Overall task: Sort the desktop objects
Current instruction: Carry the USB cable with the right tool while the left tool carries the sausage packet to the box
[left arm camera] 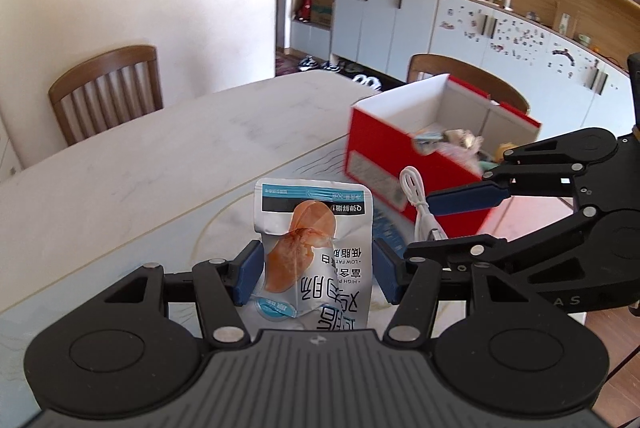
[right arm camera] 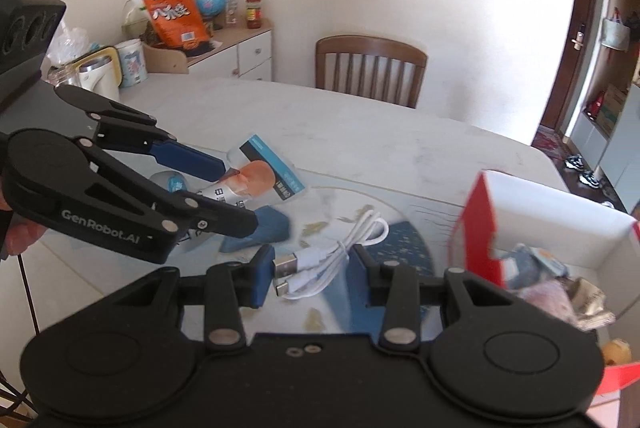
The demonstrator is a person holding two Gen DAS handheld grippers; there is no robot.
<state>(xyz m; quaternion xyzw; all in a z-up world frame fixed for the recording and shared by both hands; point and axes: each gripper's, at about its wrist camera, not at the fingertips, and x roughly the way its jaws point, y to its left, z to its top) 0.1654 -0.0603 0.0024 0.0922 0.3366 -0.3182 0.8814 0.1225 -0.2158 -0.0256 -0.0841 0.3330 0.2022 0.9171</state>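
Left wrist view: at the left stands a wooden chair [left arm camera: 106,92] behind the pale marble table [left arm camera: 168,152], bare on this side. In the middle, the left gripper [left arm camera: 318,270] pinches a silver snack pouch [left arm camera: 314,252] by its lower half, blue pads pressed into its crumpled sides, so the printed top stands up clear of the tabletop; that looks like a carrying hold. To the right, the right gripper [left arm camera: 430,224] clamps a coiled white USB cable [left arm camera: 420,204] with its loop hanging free. Behind it sits the red cardboard box [left arm camera: 436,148], open-topped and already holding assorted small items, which I judge to be where both things are headed.

In the right wrist view the cable [right arm camera: 324,260] is bunched between the blue pads with both plugs poking out leftward, gripped across the bundle so it cannot uncoil. The box [right arm camera: 478,224] lies close on the right, its open top facing up for dropping things in.
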